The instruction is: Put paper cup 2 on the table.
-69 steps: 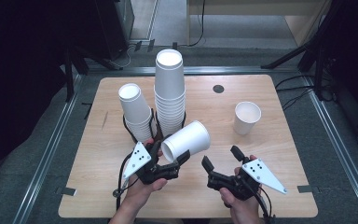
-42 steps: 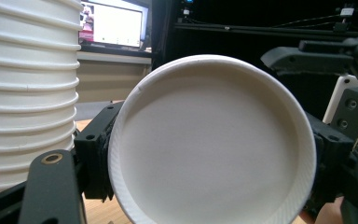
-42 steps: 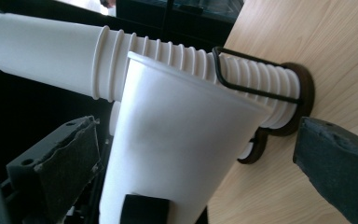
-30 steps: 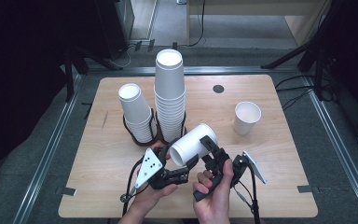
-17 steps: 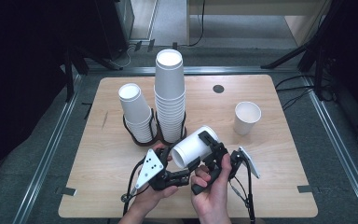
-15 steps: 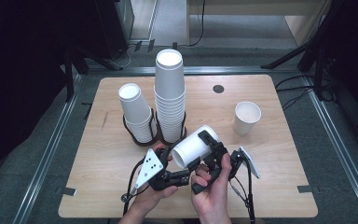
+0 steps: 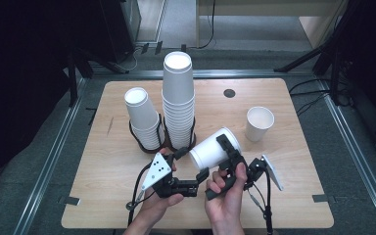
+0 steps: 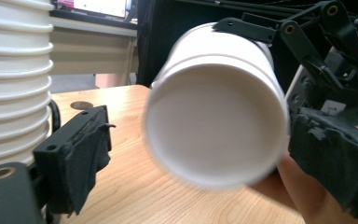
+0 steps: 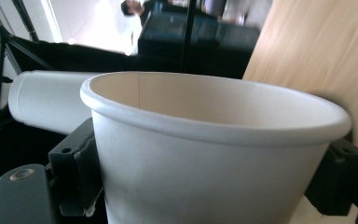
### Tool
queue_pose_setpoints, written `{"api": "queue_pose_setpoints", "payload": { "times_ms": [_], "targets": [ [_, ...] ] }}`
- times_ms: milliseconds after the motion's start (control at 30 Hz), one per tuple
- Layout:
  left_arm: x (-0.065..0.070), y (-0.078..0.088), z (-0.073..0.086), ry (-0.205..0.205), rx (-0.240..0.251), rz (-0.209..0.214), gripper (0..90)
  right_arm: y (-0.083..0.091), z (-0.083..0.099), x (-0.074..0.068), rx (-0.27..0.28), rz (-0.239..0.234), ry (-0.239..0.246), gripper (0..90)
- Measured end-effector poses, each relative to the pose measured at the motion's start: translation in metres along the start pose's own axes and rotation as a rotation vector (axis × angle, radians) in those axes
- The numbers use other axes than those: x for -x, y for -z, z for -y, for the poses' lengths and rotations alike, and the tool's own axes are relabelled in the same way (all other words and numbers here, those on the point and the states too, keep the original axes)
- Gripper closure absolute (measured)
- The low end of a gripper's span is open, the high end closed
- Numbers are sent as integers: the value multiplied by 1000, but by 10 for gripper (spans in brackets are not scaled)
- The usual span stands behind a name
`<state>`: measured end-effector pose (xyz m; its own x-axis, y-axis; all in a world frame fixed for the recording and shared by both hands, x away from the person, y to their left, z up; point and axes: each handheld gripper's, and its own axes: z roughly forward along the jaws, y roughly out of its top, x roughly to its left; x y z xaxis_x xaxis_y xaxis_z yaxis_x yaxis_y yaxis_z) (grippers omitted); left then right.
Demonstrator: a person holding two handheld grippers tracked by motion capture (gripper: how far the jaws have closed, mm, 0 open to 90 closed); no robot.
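Paper cup [image 7: 214, 148] lies tilted on its side above the desk [image 7: 293, 191], just in front of the cup stacks [image 7: 178, 103]. Right tool [image 7: 225, 161], jaws just closing, clamps its wall (rim toward that camera). Left tool [image 7: 198, 172], just opening, stands spread around the cup's base, pads clear.

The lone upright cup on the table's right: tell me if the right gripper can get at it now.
Probably not yet: the right gripper is shut on the tilted cup. The lone cup stands unobstructed beyond it.

Light wooden table [image 7: 127, 205] with two cup stacks [image 7: 178, 103] in a black holder [image 7: 144, 146], one lone cup [image 7: 259, 123].
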<state>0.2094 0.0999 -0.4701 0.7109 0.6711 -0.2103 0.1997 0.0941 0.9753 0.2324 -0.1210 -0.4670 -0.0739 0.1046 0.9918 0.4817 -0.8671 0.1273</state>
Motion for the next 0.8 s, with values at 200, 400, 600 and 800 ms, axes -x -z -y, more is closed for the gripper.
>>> {"api": "queue_pose_setpoints", "payload": {
  "times_ms": [200, 400, 600, 800],
  "targets": [
    [-5, 4, -3, 14, 0, -11, 23, 5, -13, -7, 106, 35, 272, 149],
    [-9, 7, -3, 12, -16, -19, 23, 5, -10, -12, 165, 79, 661, 148],
    [-11, 9, 0, 7, -44, -49, 23, 2, -11, -10, 192, 128, 957, 146],
    [-20, 18, 5, 12, -69, -82, 23, -3, -15, -2, 190, 159, 1134, 145]
  ]
}}
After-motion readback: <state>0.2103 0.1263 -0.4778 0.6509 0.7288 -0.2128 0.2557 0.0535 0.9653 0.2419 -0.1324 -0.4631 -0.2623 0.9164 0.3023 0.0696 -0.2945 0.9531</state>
